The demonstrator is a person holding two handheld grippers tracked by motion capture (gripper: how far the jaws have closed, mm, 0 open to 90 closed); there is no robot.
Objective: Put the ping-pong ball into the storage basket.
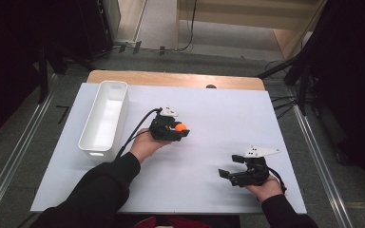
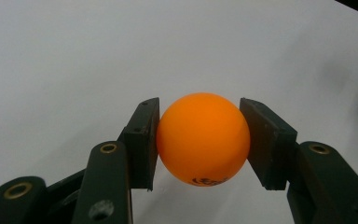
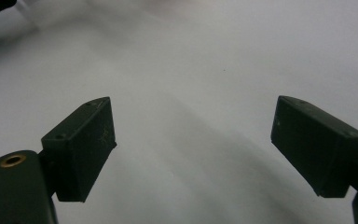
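Here the left claw (image 1: 182, 128) is clamped on an orange ball (image 1: 180, 127): in the left gripper view the two black pads (image 2: 142, 140) press flat against opposite sides of the ball (image 2: 203, 138), which sits squarely between them with a bit of dark print showing on its underside. The ball fills the whole gap between the pads, and the white desk (image 1: 218, 114) lies behind it. Seen from the high view, this claw and its ball are just right of the white bin (image 1: 104, 118), a long open tub standing near the desk's left edge. The right claw (image 1: 231, 166) stands wide apart (nothing between its pads (image 3: 81, 144)), well to the right of the bin, near the desk's front right corner.
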